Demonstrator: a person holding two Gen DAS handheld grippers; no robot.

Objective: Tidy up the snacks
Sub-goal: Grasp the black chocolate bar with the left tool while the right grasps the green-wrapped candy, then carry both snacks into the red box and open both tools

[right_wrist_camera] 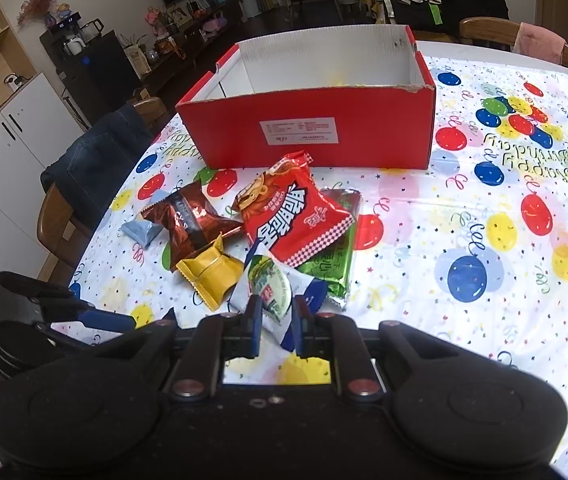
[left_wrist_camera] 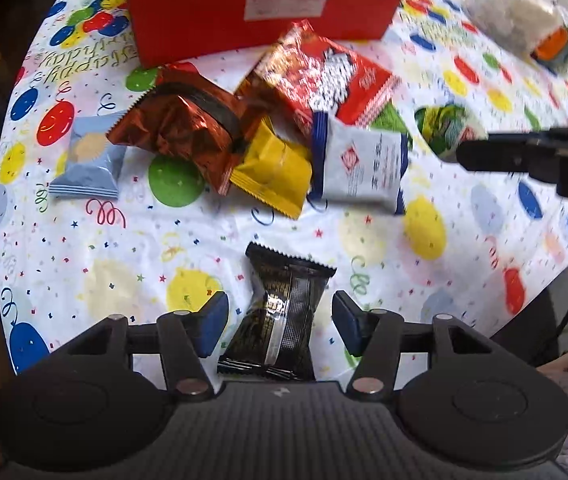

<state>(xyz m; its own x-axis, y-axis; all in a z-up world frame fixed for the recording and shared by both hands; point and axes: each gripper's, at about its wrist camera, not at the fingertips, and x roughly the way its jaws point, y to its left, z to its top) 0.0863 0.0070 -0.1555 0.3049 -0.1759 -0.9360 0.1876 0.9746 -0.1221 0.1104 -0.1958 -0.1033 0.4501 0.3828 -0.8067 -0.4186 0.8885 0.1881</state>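
My left gripper [left_wrist_camera: 279,326] points down at the table and stands open. A black snack packet [left_wrist_camera: 279,308] lies between its blue pads [left_wrist_camera: 213,326], which do not touch it. My right gripper [right_wrist_camera: 277,328] is shut on a white-and-blue packet with a round green picture [right_wrist_camera: 271,292]. The right gripper [left_wrist_camera: 524,156] also shows dark at the right edge of the left wrist view. Behind lie a red noodle packet [right_wrist_camera: 296,216], a brown foil packet [right_wrist_camera: 187,220], a yellow packet [right_wrist_camera: 211,276], a pale blue packet [right_wrist_camera: 141,232] and a green packet [right_wrist_camera: 334,268]. The open red box [right_wrist_camera: 308,132] stands beyond them.
The round table carries a balloon-print cloth [right_wrist_camera: 484,240]; its edge curves close on the left [left_wrist_camera: 7,216]. Wooden chairs [right_wrist_camera: 55,220], one draped with dark clothing, stand at the left, another chair [right_wrist_camera: 524,36] at the far right. A clear plastic bag [left_wrist_camera: 512,12] lies far right.
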